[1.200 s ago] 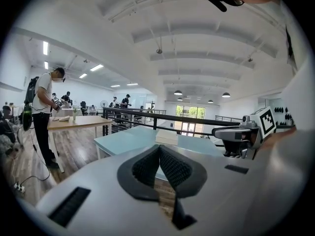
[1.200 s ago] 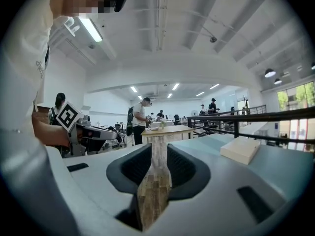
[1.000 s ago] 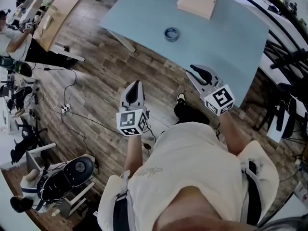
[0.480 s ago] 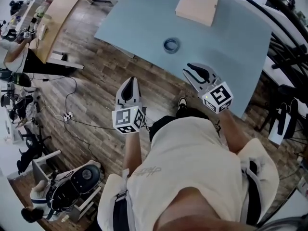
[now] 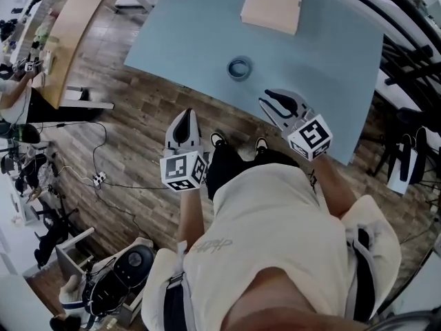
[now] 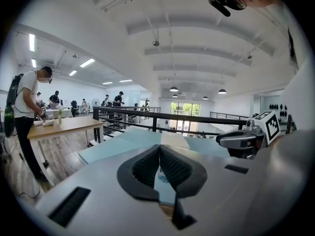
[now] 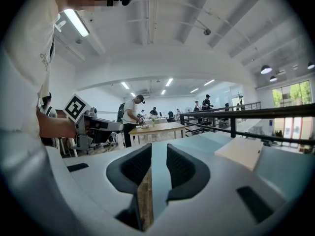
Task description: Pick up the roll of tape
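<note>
1. Head view: the roll of tape (image 5: 240,68) lies flat on the blue-grey table (image 5: 186,36), near its front edge and well short of the flat tan box (image 5: 271,4) at the far side. The left gripper (image 5: 185,116) hangs over the wooden floor (image 5: 138,116), short of the table edge. The right gripper (image 5: 270,99) has its tips over that edge. The tape lies ahead of both and apart from both, nearer the right one, a little to its left.
2. Left gripper view: the left gripper's (image 6: 159,149) jaws meet at their tips, with nothing gripped. They point at the table (image 6: 115,144); the right gripper (image 6: 236,139) shows at the right.
3. Right gripper view: the right gripper's (image 7: 158,154) jaws stand spread with nothing between them. Only the table edge and floor show through the gap. The box (image 7: 241,152) lies to the right.
</note>
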Available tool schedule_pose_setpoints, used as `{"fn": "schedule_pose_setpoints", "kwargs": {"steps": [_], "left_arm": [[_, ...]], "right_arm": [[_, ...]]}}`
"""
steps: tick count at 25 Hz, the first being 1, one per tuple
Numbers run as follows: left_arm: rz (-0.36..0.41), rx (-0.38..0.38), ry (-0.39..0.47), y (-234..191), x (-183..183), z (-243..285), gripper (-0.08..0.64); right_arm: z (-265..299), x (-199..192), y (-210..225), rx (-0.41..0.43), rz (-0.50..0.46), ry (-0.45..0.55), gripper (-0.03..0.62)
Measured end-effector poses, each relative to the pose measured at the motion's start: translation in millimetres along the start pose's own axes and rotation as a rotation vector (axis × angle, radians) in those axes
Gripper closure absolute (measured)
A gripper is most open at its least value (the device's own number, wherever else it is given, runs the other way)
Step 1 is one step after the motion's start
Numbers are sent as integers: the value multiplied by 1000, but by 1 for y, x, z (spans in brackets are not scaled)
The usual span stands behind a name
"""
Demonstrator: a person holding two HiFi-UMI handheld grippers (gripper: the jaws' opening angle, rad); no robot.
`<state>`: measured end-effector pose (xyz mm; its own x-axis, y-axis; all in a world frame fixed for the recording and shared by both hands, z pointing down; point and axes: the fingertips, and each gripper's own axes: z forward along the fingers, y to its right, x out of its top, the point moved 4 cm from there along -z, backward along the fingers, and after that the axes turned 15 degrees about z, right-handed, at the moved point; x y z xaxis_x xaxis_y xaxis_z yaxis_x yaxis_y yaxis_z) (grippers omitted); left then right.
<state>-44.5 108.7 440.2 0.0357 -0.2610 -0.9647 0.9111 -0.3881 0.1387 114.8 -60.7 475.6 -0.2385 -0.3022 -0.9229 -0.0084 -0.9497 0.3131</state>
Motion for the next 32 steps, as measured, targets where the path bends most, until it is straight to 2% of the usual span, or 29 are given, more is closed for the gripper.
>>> {"fn": "schedule_pose_setpoints", "kwargs": {"steps": [7,19,25,32], "left_arm": [[-7,-68,20,-41,-1,39,540],[11,-248,74,-137,16,117,540],[30,-380,83,-164,14,144,540],[36,-498,88,-166,2,165,540]], "right_arm": [[38,5,2,-58,1,-13,495],[107,26,-1,-298,60,-12,491],[125,26,-8,-445,104,14,489],[132,18,-21,-550,117,9,489]]}}
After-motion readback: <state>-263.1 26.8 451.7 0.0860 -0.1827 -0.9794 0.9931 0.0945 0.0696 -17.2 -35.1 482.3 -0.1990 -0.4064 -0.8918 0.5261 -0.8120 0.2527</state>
